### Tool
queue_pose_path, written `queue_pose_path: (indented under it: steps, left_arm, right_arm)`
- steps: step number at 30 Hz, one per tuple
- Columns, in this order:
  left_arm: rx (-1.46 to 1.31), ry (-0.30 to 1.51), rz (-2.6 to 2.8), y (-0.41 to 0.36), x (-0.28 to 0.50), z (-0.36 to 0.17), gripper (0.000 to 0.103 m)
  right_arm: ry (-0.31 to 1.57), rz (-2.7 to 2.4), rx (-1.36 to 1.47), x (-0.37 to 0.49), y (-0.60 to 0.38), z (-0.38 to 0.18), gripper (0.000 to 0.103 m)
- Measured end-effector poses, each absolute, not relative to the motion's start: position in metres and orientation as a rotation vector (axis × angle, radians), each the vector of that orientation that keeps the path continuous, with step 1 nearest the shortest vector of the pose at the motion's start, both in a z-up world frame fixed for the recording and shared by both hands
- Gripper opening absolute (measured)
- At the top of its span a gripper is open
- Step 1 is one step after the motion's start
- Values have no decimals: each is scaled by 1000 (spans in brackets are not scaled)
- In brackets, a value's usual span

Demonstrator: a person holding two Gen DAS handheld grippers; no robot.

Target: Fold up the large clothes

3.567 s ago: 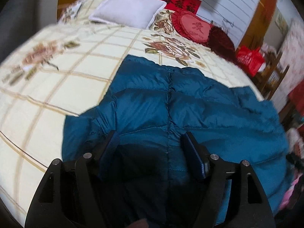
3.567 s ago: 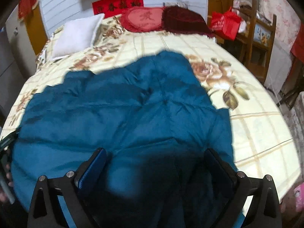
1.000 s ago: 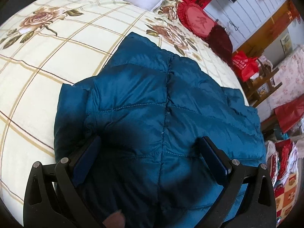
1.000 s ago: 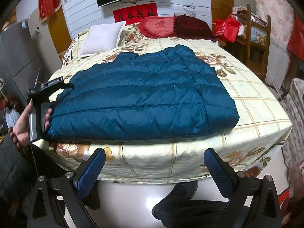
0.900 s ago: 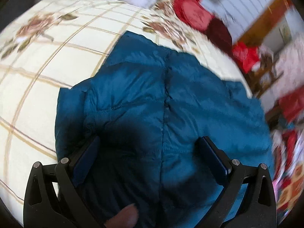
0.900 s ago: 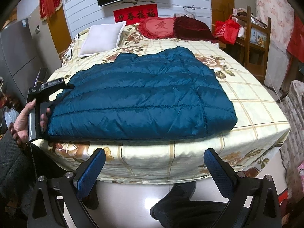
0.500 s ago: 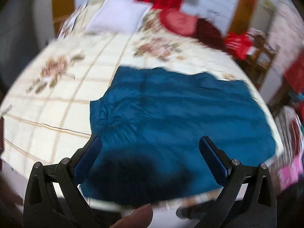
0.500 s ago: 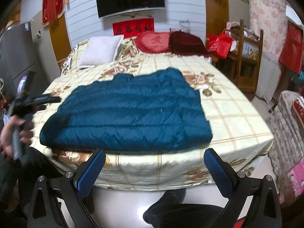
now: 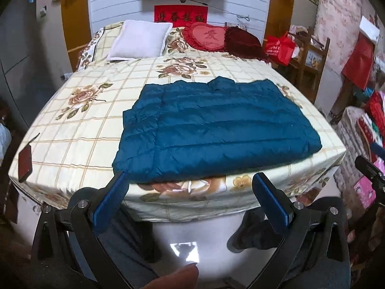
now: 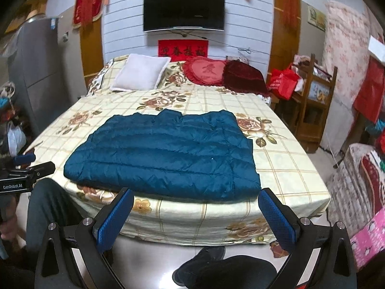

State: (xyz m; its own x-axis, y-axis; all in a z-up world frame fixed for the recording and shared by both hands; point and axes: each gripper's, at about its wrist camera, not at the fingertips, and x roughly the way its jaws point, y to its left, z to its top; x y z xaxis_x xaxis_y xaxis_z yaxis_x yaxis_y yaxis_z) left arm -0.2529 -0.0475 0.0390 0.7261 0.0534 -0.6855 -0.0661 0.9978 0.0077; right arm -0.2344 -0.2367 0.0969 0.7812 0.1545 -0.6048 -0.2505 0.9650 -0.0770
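Both grippers have pulled back from the bed: a few seconds ago their fingers were right over the blue quilted jacket, and now they hang over the floor in front of the bed's foot, holding nothing.

On the far left of the bed (image 9: 72,130), near the front corner, a small dark red flat thing (image 9: 25,162) lies on the checked flower sheet; I cannot tell what it is. Further back on the left side a white pillow (image 9: 140,39) rests at the head of the bed.

The left gripper (image 9: 190,198) has its two blue-padded fingers spread wide apart, with only the front edge of the mattress and the shiny floor between them. A fingertip of the person shows at the bottom edge of this view.

The jacket (image 9: 216,130) lies folded into a broad, flat, nearly rectangular shape on the near half of the bed, a little right of the middle. Its front edge reaches the edge of the mattress.

The right gripper (image 10: 196,213) is also wide open and empty, well apart from the jacket (image 10: 166,154). Below it the person's dark shoes (image 10: 204,262) stand on the floor.

Behind the jacket to the right, a red heart cushion (image 10: 204,71) and a dark red cushion (image 10: 243,77) lean at the headboard. Right of the bed a wooden chair (image 10: 315,101) carries a red bag (image 10: 284,83).
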Motion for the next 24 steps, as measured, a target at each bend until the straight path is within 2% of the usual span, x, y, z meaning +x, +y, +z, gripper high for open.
queue_pose_path:
  steps: [24]
  left_arm:
    - [3,720,67,-56,-256,28,102]
  right_arm:
    - [667,248,-138,-237,-234,78,103]
